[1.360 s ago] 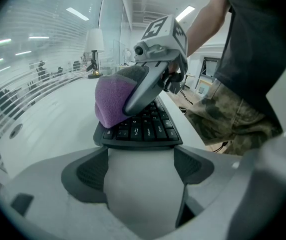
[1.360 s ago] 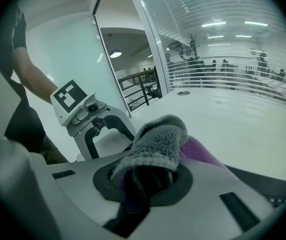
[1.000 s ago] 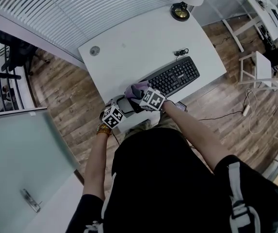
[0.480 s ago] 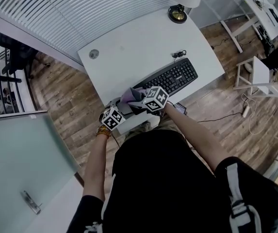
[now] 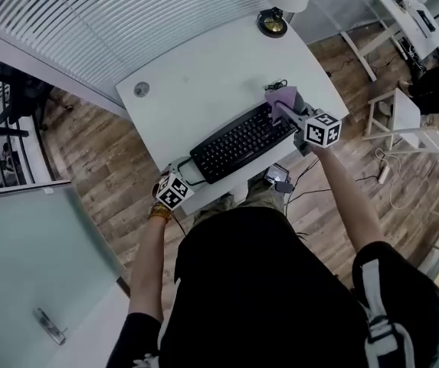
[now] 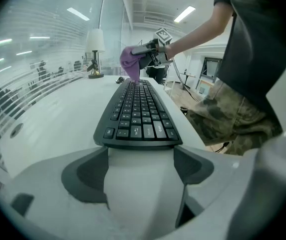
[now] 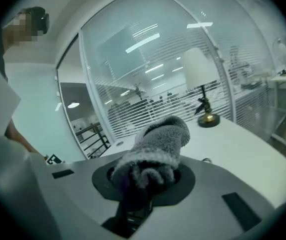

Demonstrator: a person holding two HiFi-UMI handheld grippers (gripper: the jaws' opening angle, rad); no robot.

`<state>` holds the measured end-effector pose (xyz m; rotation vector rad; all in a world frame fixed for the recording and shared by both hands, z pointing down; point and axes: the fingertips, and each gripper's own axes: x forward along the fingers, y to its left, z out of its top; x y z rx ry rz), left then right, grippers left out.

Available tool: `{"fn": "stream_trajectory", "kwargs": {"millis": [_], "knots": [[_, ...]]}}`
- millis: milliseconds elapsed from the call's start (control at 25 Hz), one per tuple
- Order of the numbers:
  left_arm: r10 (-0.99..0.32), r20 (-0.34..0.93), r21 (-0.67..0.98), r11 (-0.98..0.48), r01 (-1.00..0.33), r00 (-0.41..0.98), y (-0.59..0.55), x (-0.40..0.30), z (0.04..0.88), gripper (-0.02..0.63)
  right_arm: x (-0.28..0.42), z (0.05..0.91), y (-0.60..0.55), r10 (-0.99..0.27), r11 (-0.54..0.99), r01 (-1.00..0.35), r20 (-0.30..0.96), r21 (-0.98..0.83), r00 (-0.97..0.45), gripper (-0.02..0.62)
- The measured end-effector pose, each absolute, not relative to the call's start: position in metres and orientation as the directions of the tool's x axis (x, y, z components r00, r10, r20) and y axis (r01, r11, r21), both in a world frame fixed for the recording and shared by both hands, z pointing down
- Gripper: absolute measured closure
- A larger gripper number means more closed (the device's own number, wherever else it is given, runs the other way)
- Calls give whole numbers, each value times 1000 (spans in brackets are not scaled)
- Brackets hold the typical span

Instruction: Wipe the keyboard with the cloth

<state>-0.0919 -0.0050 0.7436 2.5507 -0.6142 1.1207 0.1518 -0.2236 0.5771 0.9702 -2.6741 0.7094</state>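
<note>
A black keyboard point(image 5: 242, 142) lies slantwise near the front edge of the white desk point(image 5: 196, 83). My right gripper point(image 5: 288, 110) is shut on a purple cloth point(image 5: 282, 98) and holds it at the keyboard's far right end. In the right gripper view the fluffy cloth point(image 7: 157, 144) bulges out of the right gripper point(image 7: 145, 181). My left gripper point(image 5: 185, 173) stands open at the keyboard's left end. In the left gripper view the keyboard point(image 6: 139, 111) begins just beyond the spread tips of the left gripper point(image 6: 140, 156), with the cloth point(image 6: 131, 64) far along it.
A table lamp point(image 5: 274, 23) stands at the desk's back right corner. A coiled cable point(image 5: 277, 85) lies behind the keyboard, and a round grommet point(image 5: 141, 89) sits at the back left. White furniture point(image 5: 403, 110) stands on the wooden floor to the right.
My right gripper has carried the cloth along the keyboard from its left end to its right end. The left gripper has stayed at the left end.
</note>
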Motion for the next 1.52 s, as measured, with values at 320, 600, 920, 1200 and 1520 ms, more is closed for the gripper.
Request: {"fn": "stream_trajectory", "kwargs": {"millis": [320,600,920,1200,1520], "knots": [[-261,752,91,-868,-488,605,-5,-91,744,199,267,592,-265,-641,619,-784,541,-55,-545,521],[-260,757,92,-866,-491,600,-6,-90,742,199,251,666,-244,-541,653,-757,684,-26,-489,515],[-255,758,96,-867,-489,600,-5,-91,744,199,241,692,-242,-588,500,-833,613,-238,-528,519],[-253,759,98,-866,-490,600,-4,-91,744,199,230,696,-234,-589,525,-837,644,-154,-488,528],[-257,751,94,-870,-485,608,-6,-92,744,199,214,697,-224,-555,530,-810,618,-252,-556,531]]}}
